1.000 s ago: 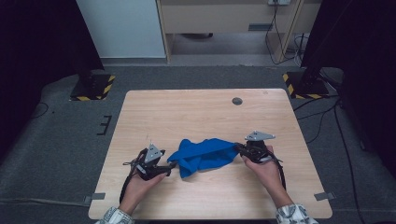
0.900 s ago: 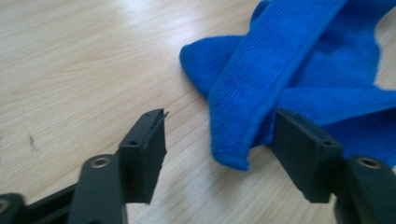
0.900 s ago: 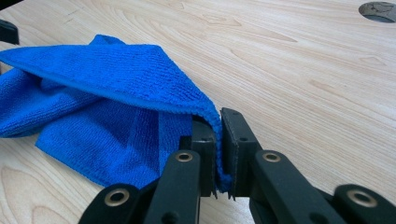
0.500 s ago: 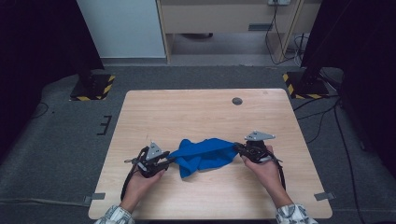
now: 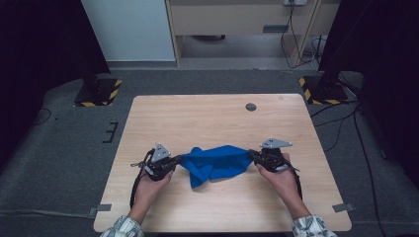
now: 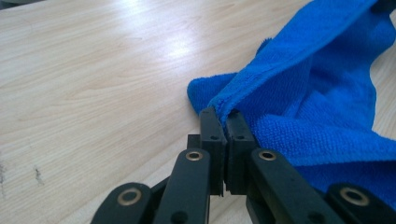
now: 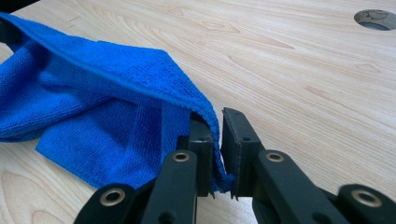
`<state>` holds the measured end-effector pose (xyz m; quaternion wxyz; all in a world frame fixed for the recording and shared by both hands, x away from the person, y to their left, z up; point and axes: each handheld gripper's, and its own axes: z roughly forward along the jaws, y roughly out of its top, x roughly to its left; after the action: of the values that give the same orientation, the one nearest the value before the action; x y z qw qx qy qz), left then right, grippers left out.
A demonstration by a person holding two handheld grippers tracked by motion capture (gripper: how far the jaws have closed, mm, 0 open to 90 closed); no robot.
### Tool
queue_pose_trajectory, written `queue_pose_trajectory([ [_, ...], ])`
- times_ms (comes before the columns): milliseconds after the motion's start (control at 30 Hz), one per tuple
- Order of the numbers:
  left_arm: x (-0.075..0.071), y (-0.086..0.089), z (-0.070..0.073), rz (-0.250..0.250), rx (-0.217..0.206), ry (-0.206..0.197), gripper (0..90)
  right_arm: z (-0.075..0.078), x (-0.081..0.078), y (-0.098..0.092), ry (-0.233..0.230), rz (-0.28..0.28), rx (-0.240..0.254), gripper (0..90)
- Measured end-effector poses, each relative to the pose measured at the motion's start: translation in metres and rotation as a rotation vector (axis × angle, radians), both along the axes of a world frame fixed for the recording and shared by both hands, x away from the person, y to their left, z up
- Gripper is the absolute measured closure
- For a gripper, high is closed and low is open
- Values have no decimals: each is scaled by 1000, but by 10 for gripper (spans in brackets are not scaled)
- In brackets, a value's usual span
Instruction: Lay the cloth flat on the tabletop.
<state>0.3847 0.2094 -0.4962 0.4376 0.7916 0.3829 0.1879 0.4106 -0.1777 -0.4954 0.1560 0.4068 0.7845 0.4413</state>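
Left hand-held gripper [image 6: 223, 122]: its jaws have just been closing, and a corner of the blue cloth [image 6: 322, 93] is now pinched tight between them. It is also seen in the high view [image 5: 174, 161], held in the left hand [image 5: 150, 183].

Right hand-held gripper [image 7: 218, 149]: its jaws are almost pressed together, and the other end of the blue cloth [image 7: 102, 93] is pinched in the thin gap. In the high view it [image 5: 253, 155] is held by the right hand [image 5: 280, 177].

Blue cloth [image 5: 215, 162]: it is stretched between the two hand-held grippers near the front of the surface, and its middle sags down in folds onto the wood.

Surface [image 5: 207, 116]: it is made of pale wood. A small round hole [image 5: 251, 106] is seen near the far edge, well apart from the cloth.

Room: grey carpet [image 5: 64, 143] is laid all around. Two black stands with yellow and black stripes [image 5: 96, 94] are placed at the far corners. A white panel [image 5: 131, 29] and a cabinet [image 5: 232, 19] are seen at the back.

Hard to see: the sides of the room are lost in the dark. The arms are cut off at the bottom edge, where checked sleeves [image 5: 123, 228] are just seen.
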Motion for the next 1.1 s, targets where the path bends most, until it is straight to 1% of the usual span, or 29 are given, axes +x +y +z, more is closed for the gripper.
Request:
queue_pose_trajectory([
  [200, 6, 7, 7, 29, -24, 4, 889, 2, -1, -3, -6, 2, 10, 813],
  [300, 8, 9, 8, 41, -22, 7, 890, 2, -1, -1, -8, 13, 9, 798],
  [367, 10, 11, 8, 53, -33, 13, 889, 2, -1, 0, -6, 17, 5, 792],
  [433, 12, 12, 8, 58, -34, 17, 890, 1, -1, 1, -5, 19, 1, 790],
  [533, 13, 13, 7, 74, -33, 32, 890, 1, -2, 2, -8, 21, 3, 780],
  [600, 13, 13, 7, 72, -31, 33, 890, 2, -2, 2, -10, 31, 2, 805],
  [633, 13, 13, 6, 75, -29, 34, 890, 2, -2, 2, -16, 34, 5, 833],
  [733, 14, 14, 6, 79, -28, 39, 890, 4, -3, 2, -22, 43, 8, 841],
  [767, 15, 15, 6, 75, -28, 40, 890, 5, -3, 2, -22, 41, 12, 862],
  [833, 16, 14, 8, 73, -33, 35, 890, 7, -4, 2, -39, 48, 19, 876],
  [900, 17, 14, 11, 71, -40, 27, 890, 11, -5, 2, -43, 44, 31, 878],
  [967, 19, 13, 15, 69, -41, 20, 889, 15, -4, 0, -55, 49, 32, 878],
  [1100, 26, 8, 22, 71, -50, 9, 889, 23, -1, -3, -69, 39, 42, 879],
])
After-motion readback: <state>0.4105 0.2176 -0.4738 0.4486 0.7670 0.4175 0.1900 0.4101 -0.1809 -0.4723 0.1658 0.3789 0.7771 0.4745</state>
